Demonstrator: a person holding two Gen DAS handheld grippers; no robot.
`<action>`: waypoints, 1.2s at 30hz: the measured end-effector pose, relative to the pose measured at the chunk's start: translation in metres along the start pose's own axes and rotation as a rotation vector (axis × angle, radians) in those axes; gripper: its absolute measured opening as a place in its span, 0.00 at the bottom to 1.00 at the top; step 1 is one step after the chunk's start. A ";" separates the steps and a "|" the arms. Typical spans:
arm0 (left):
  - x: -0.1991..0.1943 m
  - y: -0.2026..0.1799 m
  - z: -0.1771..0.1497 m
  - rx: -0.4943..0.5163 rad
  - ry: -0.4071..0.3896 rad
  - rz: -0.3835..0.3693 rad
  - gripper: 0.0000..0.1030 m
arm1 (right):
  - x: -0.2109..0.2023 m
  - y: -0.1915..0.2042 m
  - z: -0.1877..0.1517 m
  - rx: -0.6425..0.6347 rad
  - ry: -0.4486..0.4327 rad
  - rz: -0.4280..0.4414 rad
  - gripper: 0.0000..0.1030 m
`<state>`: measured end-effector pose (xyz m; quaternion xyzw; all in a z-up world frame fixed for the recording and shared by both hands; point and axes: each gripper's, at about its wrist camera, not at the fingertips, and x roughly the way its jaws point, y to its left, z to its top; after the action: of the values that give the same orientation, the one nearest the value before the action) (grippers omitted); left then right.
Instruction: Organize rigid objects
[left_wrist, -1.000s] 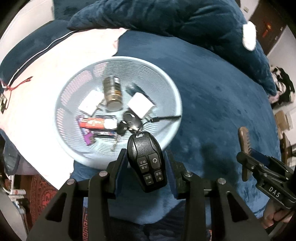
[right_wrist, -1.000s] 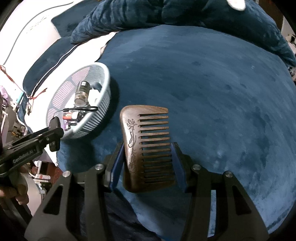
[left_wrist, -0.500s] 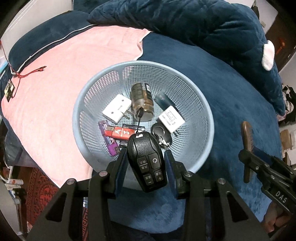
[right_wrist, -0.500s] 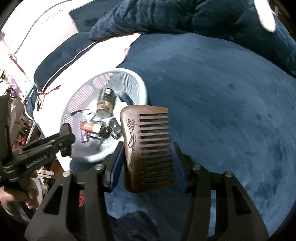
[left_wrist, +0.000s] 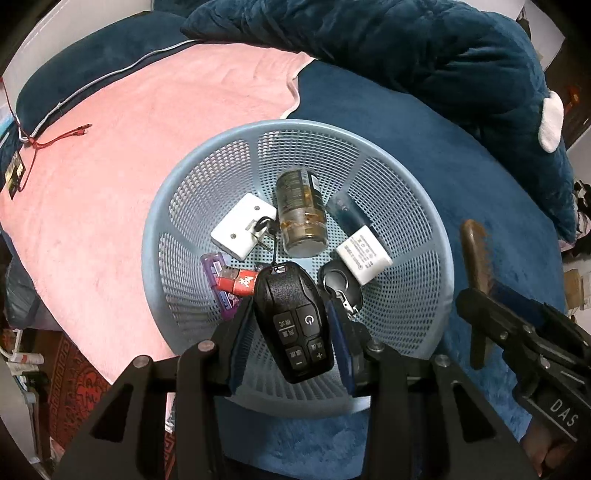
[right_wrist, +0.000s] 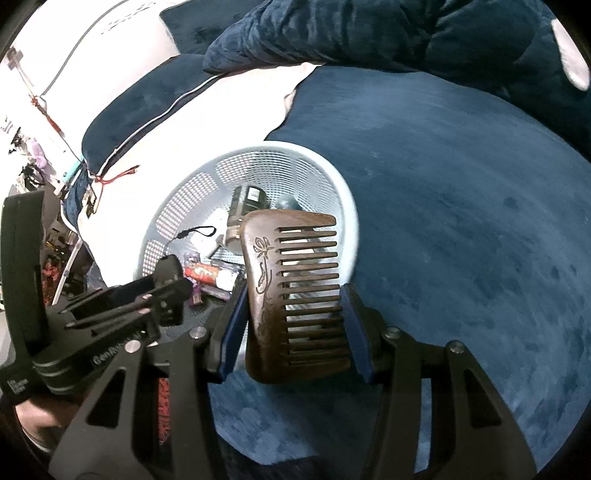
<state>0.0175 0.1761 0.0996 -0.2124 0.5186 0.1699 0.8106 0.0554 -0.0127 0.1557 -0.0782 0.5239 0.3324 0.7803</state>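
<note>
Your left claw (left_wrist: 291, 325) is pinching a black key fob (left_wrist: 293, 325): glossy moulded plastic, teardrop outline, four grey-marked buttons facing the camera, blue pads pressed on both flanks. A thin black lanyard loop runs from the fob's narrow end forward into the basket.

Just beyond and below the left claw's tips sits the basket (left_wrist: 424, 236), pale blue perforated plastic, round, with a solid rim. Inside it, ahead of the tips:
- a cylindrical jar (left_wrist: 301, 218), clear with amber contents and a dark label, lying on its side
- a white rectangular block (left_wrist: 242, 225) to the left, with small keys against it
- a white adapter (left_wrist: 364, 254) with printed text, to the right
- a second, rounder black fob (left_wrist: 340, 284), just right of the held one
- a red lighter (left_wrist: 238, 282) lying on a purple one (left_wrist: 214, 267), to the left

The basket rests on a plush dark blue blanket (left_wrist: 461, 166); a pink fleece towel (left_wrist: 129, 147) lies to its left.

Your right claw (right_wrist: 293, 328) is clamped on a wooden comb (right_wrist: 291, 291): dark brown, flat, wide-toothed, with a carved vine along its spine. Pads grip spine and tooth-tip side. The comb's far end hangs over the basket's near right rim; the left claw shows at lower left in this view.
</note>
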 end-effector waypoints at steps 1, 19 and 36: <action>0.001 0.001 0.001 0.000 0.001 0.000 0.39 | 0.002 0.002 0.002 -0.003 0.001 0.002 0.49; 0.011 0.009 0.011 -0.006 -0.002 0.015 0.77 | 0.020 0.002 0.012 0.042 0.034 0.166 0.51; -0.015 0.000 -0.010 -0.008 -0.019 0.034 0.94 | -0.005 -0.022 -0.002 0.097 0.042 0.047 0.97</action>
<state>0.0045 0.1699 0.1095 -0.2054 0.5137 0.1877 0.8116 0.0653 -0.0326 0.1542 -0.0350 0.5576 0.3232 0.7638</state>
